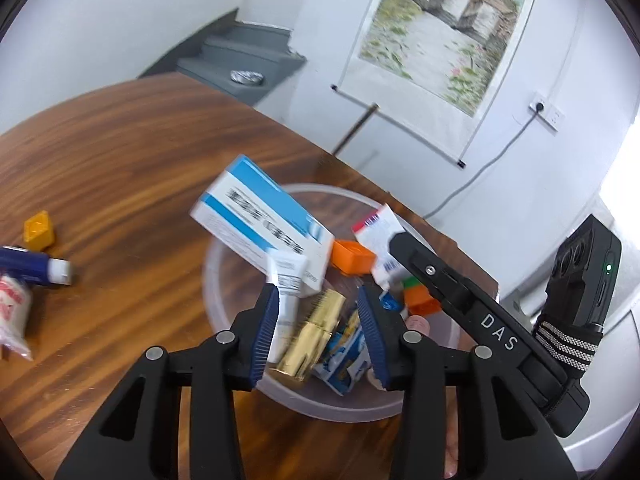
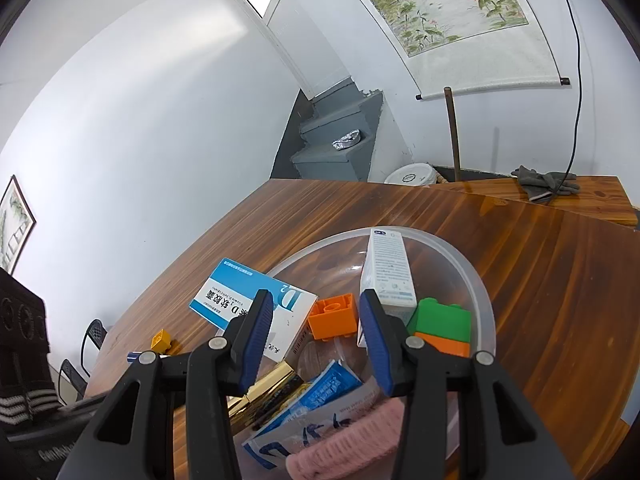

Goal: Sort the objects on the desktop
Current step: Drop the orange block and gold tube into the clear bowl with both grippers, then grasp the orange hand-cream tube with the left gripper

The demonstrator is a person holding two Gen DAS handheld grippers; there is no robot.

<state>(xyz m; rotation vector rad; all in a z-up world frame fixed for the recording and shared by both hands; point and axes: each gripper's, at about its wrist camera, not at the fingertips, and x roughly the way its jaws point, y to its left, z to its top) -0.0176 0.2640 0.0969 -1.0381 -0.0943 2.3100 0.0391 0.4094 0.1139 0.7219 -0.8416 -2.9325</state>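
Note:
My left gripper (image 1: 318,294) stands open over a clear plastic bowl (image 1: 206,280). Just beyond its fingertips a blue-and-white medicine box (image 1: 260,220) is tilted and blurred above the bowl, and the pads do not press on it. In the right wrist view the same box (image 2: 252,304) leans on the bowl's left rim (image 2: 460,252). My right gripper (image 2: 316,296) is open over the bowl with nothing between its fingers. The bowl holds a gold tube (image 1: 316,332), an orange brick (image 2: 334,316), a tall white box (image 2: 388,272), a green-and-orange brick (image 2: 440,316), a blue sachet (image 2: 328,388) and a pink knit piece (image 2: 352,440).
On the wooden table (image 1: 120,160) left of the bowl lie a yellow brick (image 1: 39,230), a dark blue tube with a white cap (image 1: 36,266) and a white-and-red packet (image 1: 12,312). Grey gloves (image 2: 544,184) rest on a far bench. The right gripper's housing (image 1: 492,320) crosses the bowl's right side.

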